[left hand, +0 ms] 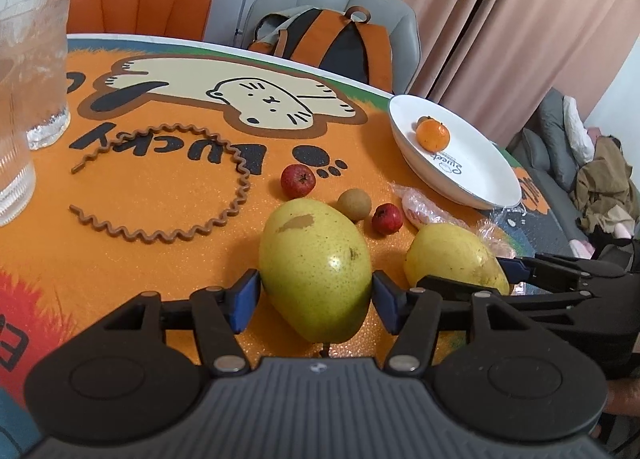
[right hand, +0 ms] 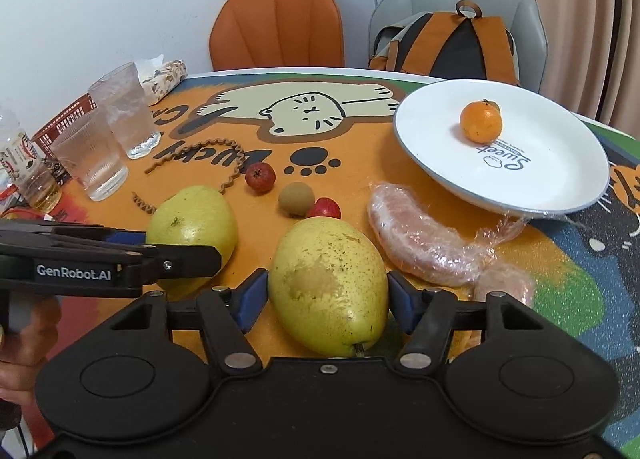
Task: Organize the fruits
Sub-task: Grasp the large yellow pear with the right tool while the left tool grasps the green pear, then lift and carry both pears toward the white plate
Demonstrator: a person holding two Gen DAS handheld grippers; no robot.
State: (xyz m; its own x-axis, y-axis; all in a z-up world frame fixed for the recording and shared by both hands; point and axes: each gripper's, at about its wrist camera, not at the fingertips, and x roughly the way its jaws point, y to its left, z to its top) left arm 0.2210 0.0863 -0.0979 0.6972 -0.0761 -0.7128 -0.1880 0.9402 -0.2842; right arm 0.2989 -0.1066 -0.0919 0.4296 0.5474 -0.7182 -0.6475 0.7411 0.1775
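Note:
My left gripper [left hand: 316, 295] is shut on a yellow-green pear [left hand: 314, 267], its blue pads against both sides. My right gripper [right hand: 328, 295] is shut on a second pear [right hand: 330, 283]. Each pear also shows in the other view: the right one [left hand: 452, 253] and the left one [right hand: 192, 223]. A white plate [right hand: 540, 175] at the right holds one mandarin [right hand: 480, 121]. Two small red fruits [right hand: 260, 177] [right hand: 325, 207], a brown longan [right hand: 296, 199] and plastic-wrapped pomelo segments [right hand: 420, 235] lie on the orange mat between the pears and the plate.
A wavy brown hair band [left hand: 168, 183] lies on the mat to the left. Two clear glasses [right hand: 108, 139], a bottle [right hand: 24, 167] and a red basket [right hand: 68, 115] stand at the far left. An orange chair [right hand: 276, 25] and a grey chair with a backpack [right hand: 452, 43] stand behind the table.

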